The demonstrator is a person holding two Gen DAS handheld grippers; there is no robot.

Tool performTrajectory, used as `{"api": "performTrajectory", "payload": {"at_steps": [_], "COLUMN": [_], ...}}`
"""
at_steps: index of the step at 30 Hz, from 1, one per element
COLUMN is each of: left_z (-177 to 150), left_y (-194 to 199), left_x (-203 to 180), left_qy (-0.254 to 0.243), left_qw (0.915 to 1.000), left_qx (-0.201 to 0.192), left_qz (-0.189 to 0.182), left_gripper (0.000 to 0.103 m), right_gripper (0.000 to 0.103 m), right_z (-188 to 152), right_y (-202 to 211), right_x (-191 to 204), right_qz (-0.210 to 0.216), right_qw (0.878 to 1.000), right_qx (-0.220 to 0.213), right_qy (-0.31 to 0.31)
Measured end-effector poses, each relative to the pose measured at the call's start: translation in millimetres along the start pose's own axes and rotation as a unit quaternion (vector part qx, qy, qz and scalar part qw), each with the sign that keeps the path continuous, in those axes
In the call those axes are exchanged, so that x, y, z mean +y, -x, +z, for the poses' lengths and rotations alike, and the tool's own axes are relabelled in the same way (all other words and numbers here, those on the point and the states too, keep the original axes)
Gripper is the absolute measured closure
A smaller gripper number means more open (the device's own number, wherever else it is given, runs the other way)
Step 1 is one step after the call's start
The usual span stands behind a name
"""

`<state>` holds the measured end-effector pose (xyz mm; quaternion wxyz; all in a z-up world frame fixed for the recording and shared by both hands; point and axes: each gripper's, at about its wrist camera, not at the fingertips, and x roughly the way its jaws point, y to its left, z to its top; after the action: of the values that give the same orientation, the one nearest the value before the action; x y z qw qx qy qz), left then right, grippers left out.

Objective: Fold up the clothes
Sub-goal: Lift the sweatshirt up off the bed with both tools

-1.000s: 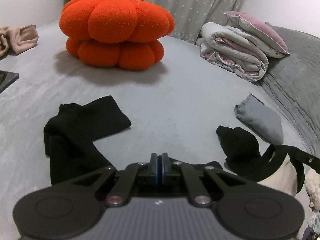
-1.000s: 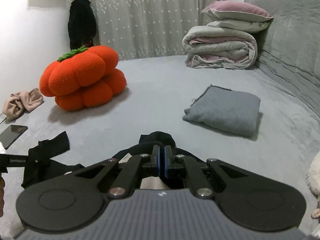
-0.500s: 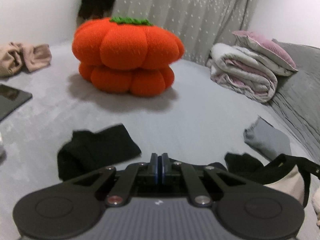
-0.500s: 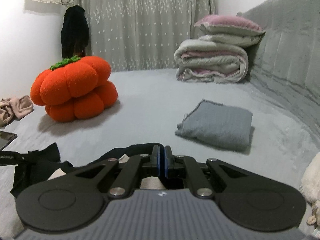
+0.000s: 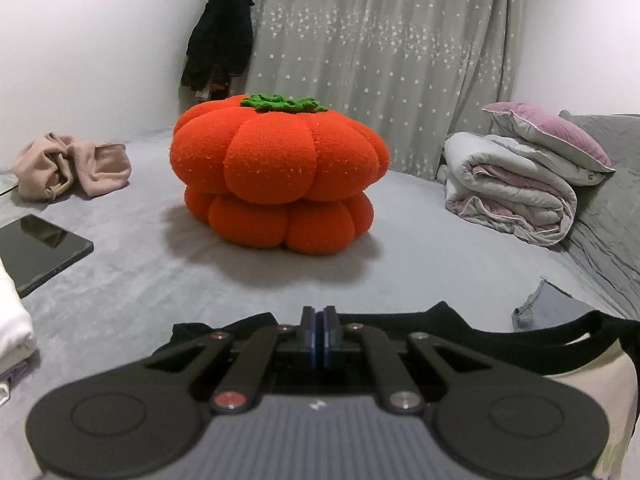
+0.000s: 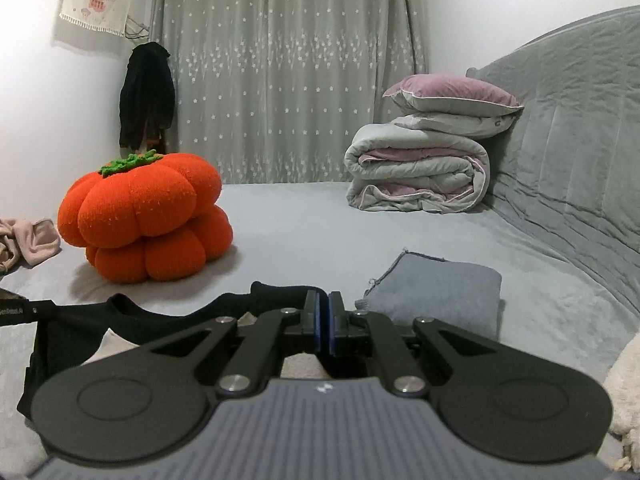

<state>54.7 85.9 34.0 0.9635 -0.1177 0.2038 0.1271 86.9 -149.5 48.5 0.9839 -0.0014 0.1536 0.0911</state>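
Observation:
A black garment with a cream inner part hangs stretched between my two grippers above the grey bed. My left gripper is shut, and the garment's black edge runs right behind its tips. In the right wrist view the same black garment sags to the left, with my right gripper shut on its upper edge. Most of the cloth is hidden below both gripper bodies.
An orange pumpkin cushion sits mid-bed. A folded grey cloth lies to the right. A rolled quilt with a purple pillow rests against the headboard. A dark phone, a beige garment and white fabric lie at the left.
Both grippers have tilted upward and the left one has risen. The black garment, which partly lay on the bed, now hangs taut between them.

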Motion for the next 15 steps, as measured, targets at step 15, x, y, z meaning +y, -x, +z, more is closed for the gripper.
{"api": "performTrajectory", "payload": {"at_steps": [15], "left_z": [6.7], "left_y": [-2.1], "left_x": [-9.7], "left_qy": [-0.015], "left_qw": [0.9998], "left_qx": [-0.014], "left_qz": [0.002], "left_gripper": [0.1], "right_gripper": [0.097], "right_z": [0.9], "right_y": [-5.9], "right_x": [5.9], "right_qz": [-0.012], "right_qw": [1.0], "right_qx": [-0.002], "right_qy": [0.02]}}
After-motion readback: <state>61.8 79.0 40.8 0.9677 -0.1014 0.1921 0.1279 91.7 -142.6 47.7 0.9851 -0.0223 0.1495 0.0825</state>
